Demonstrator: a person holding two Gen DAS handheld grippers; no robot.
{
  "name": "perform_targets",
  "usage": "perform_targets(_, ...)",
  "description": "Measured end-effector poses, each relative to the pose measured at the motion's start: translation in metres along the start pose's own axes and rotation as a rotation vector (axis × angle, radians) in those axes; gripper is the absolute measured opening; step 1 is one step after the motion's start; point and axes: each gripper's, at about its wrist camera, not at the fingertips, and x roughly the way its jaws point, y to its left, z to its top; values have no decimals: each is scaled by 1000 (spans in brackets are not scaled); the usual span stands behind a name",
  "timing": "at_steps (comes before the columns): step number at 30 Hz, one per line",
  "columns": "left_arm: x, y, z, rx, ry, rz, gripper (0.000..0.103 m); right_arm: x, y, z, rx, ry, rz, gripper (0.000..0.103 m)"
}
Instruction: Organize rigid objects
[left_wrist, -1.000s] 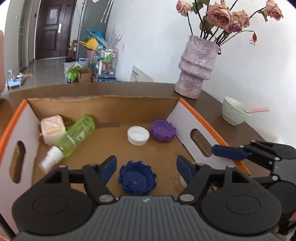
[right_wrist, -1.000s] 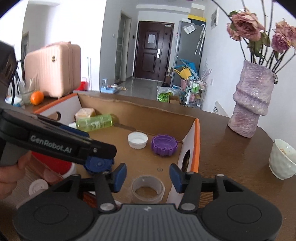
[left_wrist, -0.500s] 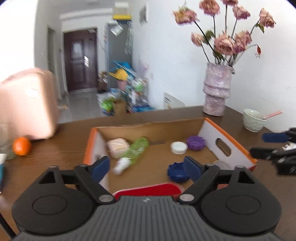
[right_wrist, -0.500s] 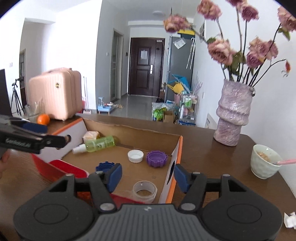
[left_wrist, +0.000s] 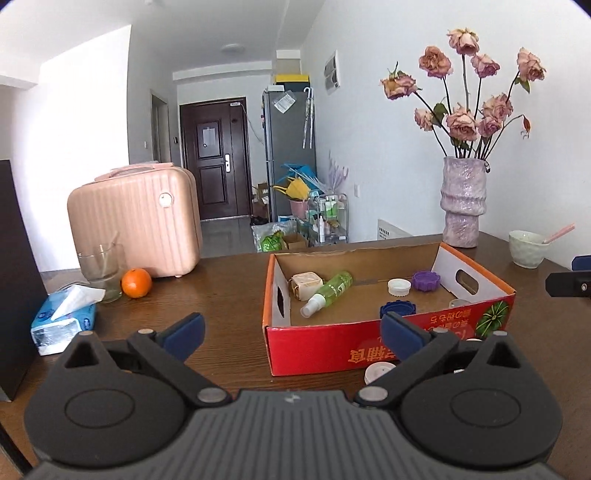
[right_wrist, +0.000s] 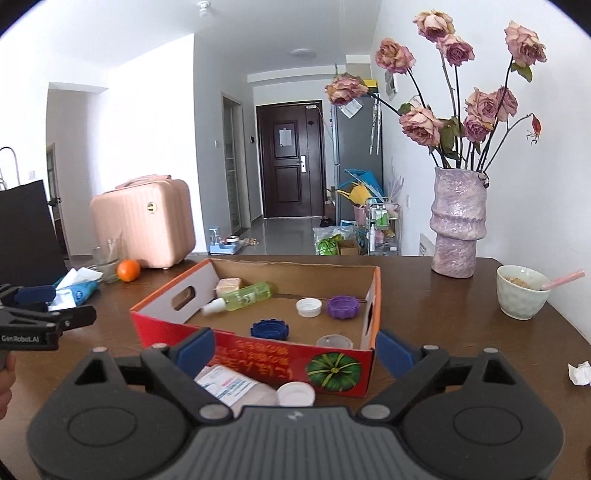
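A cardboard box (right_wrist: 258, 354) with a red front wall and orange-edged sides sits on the brown wooden surface (right_wrist: 461, 325), toward its back edge. Inside lie a green spray bottle (right_wrist: 243, 295) on its side, touching a pale pink block (right_wrist: 229, 284) in the box's far left corner, a white cap (right_wrist: 308, 307) just beside a purple cap (right_wrist: 342, 306) near the back wall, a dark blue cap (right_wrist: 269, 329) nearer the front wall, and a clear tape roll (right_wrist: 334, 341) in the front right corner. Outside the box, against its front wall, a white bottle (right_wrist: 236, 387) with a printed label lies on its side, its white lid (right_wrist: 295, 393) pointing right.

The left tongs (left_wrist: 291, 332) have just been opening and stand wide apart with nothing held between them. The right tongs (right_wrist: 295, 349) have also just been opening and grip nothing; the white bottle lies below them, untouched.

Near the surface's left edge are a tissue pack (left_wrist: 62, 321), a glass (left_wrist: 99, 269) and an orange (left_wrist: 136, 282). By the back right corner stand a vase of roses (right_wrist: 458, 225) and a bowl (right_wrist: 521, 291) with a pink spoon.
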Motion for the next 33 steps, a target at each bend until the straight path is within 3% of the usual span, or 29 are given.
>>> perform_targets(8,-22,5,-8,-21,-5,-4,103,-19,14,-10,17,-3,4,94)
perform_targets(11,-32,3,-25,-17,-3,-6,103,-26,16,-27,71,13,47,94)
perform_targets(17,-63,-1,-67,-69,78,-39,103,-49,21,-68,145,51,27,94)
perform_targets(20,-67,-9,-84,-41,138,-61,103,-58,24,-95,161,81,15,94)
perform_targets(25,-51,-15,-82,-57,171,-105,103,-48,25,-111,193,150,0,91)
perform_targets(30,-29,-26,-69,-75,156,-187,103,-27,22,-106,202,173,25,65)
perform_targets(33,-6,-31,-55,-105,150,-260,103,-9,15,-101,253,185,48,55)
